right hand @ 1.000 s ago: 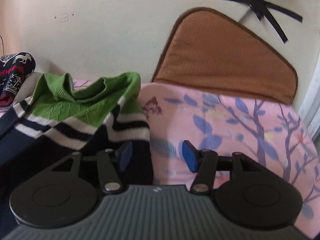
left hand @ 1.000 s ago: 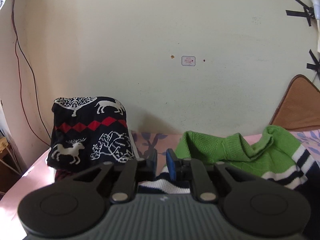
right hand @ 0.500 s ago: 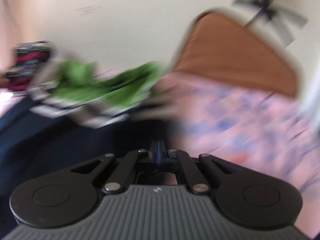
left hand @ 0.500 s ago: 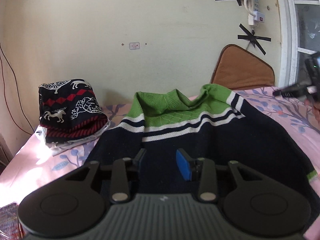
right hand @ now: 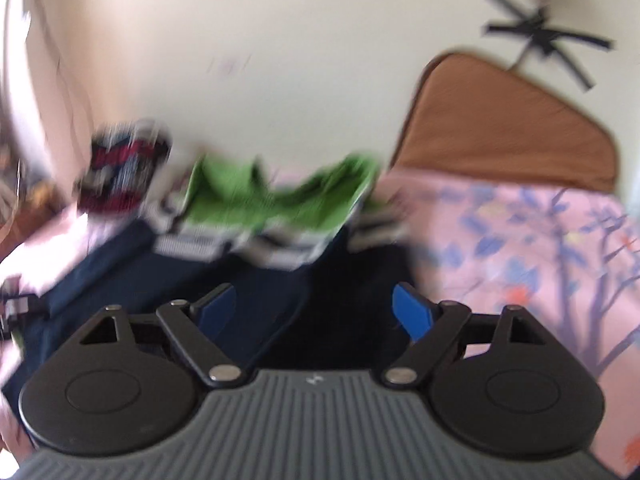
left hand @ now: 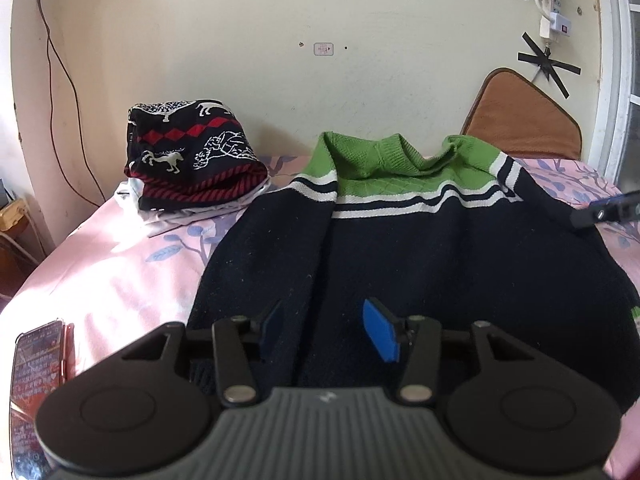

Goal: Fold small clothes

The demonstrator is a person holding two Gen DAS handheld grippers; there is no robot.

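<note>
The left gripper (left hand: 326,330) hovers low over the near hem of the sweater with its blue-padded fingers (left hand: 380,334) spread apart and nothing between them. The right gripper (right hand: 314,312) is also spread wide and empty, over the sweater's right side; its view is smeared by motion blur.

The navy knitted sweater with a green yoke and white stripes (left hand: 420,248) lies flat and spread out on the bed, collar toward the wall and hem toward the cameras. In the left wrist view, a dark part of the right gripper shows at the right edge, beside the sweater's right shoulder.

To the left of the sweater, near the wall, sits a folded dark knit garment patterned with white horses and red diamonds (left hand: 192,156), stacked on pale folded cloth. The two piles are near each other but not clearly touching.

The surface is a pink bedsheet printed with blue branches and leaves (left hand: 120,264). A phone with a bright red screen (left hand: 34,364) lies on it at the near left corner. A brown quilted cushion (left hand: 520,120) leans upright against the cream wall (left hand: 280,20) at the far right. Black tape crosses (left hand: 546,64) fix a white power strip (left hand: 554,12) to the wall, and a thin dark cable (left hand: 60,60) hangs down the wall at left.
</note>
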